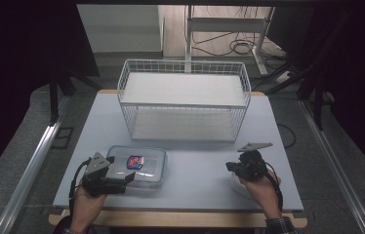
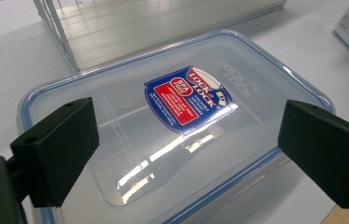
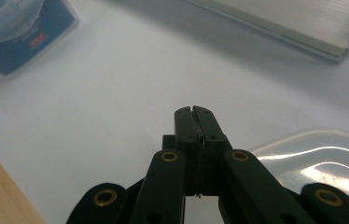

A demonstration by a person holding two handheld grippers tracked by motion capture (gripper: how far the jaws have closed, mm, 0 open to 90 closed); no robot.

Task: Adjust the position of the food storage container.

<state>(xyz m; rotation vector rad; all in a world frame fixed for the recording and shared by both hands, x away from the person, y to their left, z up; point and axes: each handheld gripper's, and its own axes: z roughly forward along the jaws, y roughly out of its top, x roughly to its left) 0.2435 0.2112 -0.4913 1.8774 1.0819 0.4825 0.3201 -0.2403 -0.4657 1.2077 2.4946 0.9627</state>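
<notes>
A: High view, notes. Clear lidded box (image 1: 137, 165) with a red-and-blue label lies on the desk (image 1: 195, 180), just in front of the wire shelf rack (image 1: 183, 100), toward the rack's left end. Nothing between box and rack.

B: Anything else near the rack?

A: A second clear plastic piece (image 3: 322, 158) in front of its right end, well apart from the box, partly under the right gripper (image 1: 230, 166). Its shape is hard to make out.

B: Surface and room?

A: Pale grey desk with a wooden front edge. Grey floor, cables and a white frame behind the rack, dark surroundings.

B: Hands?

A: Left gripper (image 2: 186, 154) sits at the box's near left corner, held low; its fingers (image 2: 56, 154) are spread wide above the lid, one toward each end of it, not pressing it. Right gripper rides in a hand in front of the rack's right end, pointing toward the box, fingers (image 3: 195, 122) pressed together on nothing.
</notes>
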